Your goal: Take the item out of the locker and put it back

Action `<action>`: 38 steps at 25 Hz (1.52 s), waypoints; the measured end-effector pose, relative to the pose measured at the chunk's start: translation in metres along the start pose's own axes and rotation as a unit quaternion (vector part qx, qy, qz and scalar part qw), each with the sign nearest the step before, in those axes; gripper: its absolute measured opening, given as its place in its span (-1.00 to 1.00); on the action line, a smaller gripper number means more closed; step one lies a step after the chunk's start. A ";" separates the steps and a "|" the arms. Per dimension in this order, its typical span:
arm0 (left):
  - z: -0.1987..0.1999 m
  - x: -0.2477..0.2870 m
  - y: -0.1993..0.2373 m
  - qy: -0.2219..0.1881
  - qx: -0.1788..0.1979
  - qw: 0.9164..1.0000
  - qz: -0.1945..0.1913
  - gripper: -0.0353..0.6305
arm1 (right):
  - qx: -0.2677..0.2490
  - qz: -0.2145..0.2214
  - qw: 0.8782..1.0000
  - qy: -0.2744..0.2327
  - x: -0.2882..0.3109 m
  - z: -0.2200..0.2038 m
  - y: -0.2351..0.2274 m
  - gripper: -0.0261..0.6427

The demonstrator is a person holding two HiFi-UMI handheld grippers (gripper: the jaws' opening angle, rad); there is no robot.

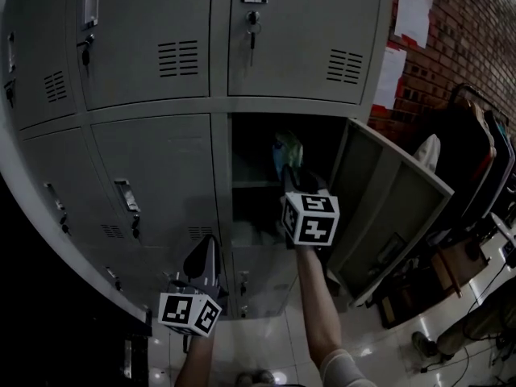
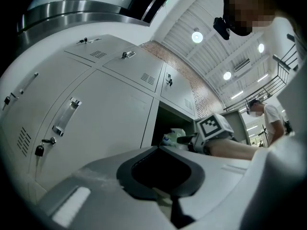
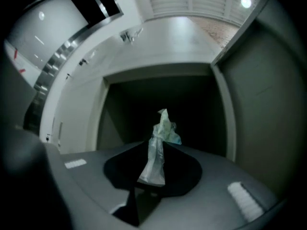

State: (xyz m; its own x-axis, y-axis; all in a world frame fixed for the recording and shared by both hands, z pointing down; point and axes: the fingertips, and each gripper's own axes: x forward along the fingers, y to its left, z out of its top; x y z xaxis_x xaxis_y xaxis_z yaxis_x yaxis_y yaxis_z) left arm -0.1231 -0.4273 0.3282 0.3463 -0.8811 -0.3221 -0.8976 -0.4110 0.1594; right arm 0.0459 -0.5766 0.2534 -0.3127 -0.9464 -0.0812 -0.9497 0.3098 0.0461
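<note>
The item is a crumpled pale green-and-white plastic bag (image 1: 286, 147) in the open locker compartment (image 1: 251, 166), above its shelf. My right gripper (image 1: 292, 171) reaches into that compartment and is shut on the bag. In the right gripper view the bag (image 3: 156, 161) is pinched between the jaws of the right gripper (image 3: 160, 143), and its top sticks up against the dark locker interior. The left gripper view shows the bag (image 2: 173, 136) at the right gripper's tip. My left gripper (image 1: 211, 243) hangs lower, in front of closed locker doors, shut with nothing in it; its tips (image 2: 158, 148) meet.
The open locker door (image 1: 389, 206) swings out to the right of my right arm. Closed lockers with handles and keys (image 1: 127, 197) fill the left and top. A brick wall with papers (image 1: 413, 13) and hanging dark clothes (image 1: 476, 160) stand at right. Another person (image 2: 266, 120) stands far off.
</note>
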 end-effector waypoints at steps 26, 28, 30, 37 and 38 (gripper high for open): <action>-0.027 -0.029 -0.060 0.028 0.010 0.999 -0.012 -0.88 | 0.098 0.044 0.994 -0.020 -0.209 -0.101 0.060 -0.68; -0.026 -0.029 -0.059 0.027 0.010 1.000 -0.012 -0.88 | 0.097 0.047 0.994 -0.018 -0.208 -0.101 0.063 -0.68; -0.026 -0.028 -0.056 0.026 0.008 1.000 -0.010 -0.88 | 0.097 0.049 0.994 -0.016 -0.206 -0.102 0.065 -0.68; -0.027 -0.023 -0.051 0.023 0.007 1.000 -0.010 -0.88 | 0.095 0.044 0.994 -0.013 -0.201 -0.106 0.062 -0.68; -0.026 -0.022 -0.052 0.023 0.007 1.000 -0.011 -0.88 | 0.096 0.042 0.994 -0.012 -0.201 -0.106 0.060 -0.68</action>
State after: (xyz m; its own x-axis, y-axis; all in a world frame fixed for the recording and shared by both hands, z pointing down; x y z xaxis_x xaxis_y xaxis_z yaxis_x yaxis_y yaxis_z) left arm -0.0769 -0.3929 0.3516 0.3780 -0.8819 -0.2817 -0.8932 -0.4275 0.1396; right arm 0.0537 -0.3777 0.3780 -0.3893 -0.9145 -0.1098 -0.9055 0.4019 -0.1365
